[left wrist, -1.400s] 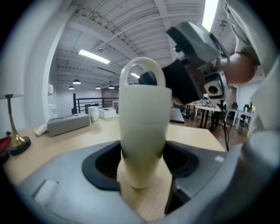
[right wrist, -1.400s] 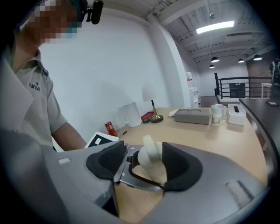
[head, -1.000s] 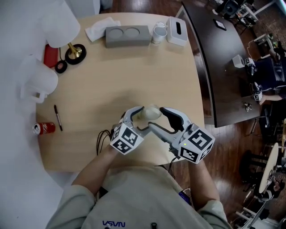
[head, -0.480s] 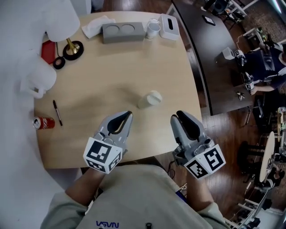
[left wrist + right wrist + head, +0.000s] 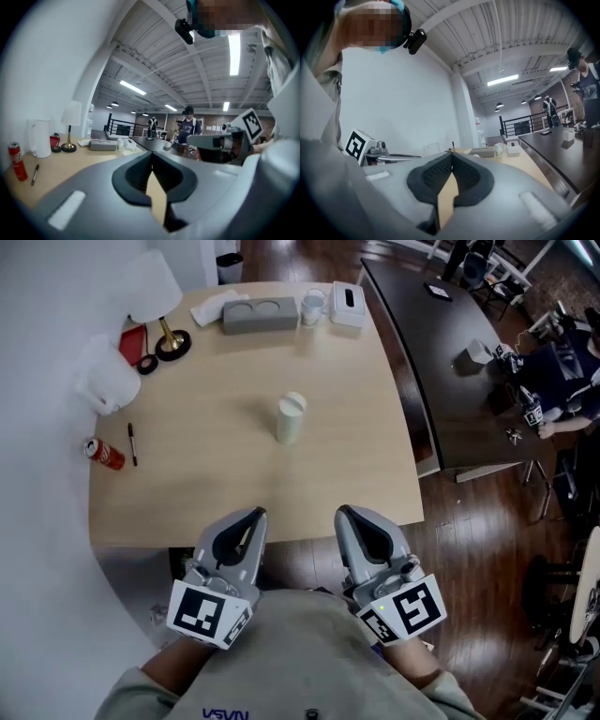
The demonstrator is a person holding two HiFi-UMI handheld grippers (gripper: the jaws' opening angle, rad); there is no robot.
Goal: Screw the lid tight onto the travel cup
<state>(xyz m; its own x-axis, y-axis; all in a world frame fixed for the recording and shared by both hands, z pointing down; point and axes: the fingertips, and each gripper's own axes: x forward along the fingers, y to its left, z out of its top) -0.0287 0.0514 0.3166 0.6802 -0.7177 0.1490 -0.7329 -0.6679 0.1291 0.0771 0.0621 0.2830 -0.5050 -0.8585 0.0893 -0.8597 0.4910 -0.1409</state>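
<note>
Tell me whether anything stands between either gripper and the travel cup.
Nothing visible does. The travel cup stands alone mid-table; only bare table lies between it and the left gripper and right gripper, their jaws just closed on nothing.

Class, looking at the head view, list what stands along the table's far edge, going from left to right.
Lamp → grey two-hole holder → small white cup → white tissue box.
</note>
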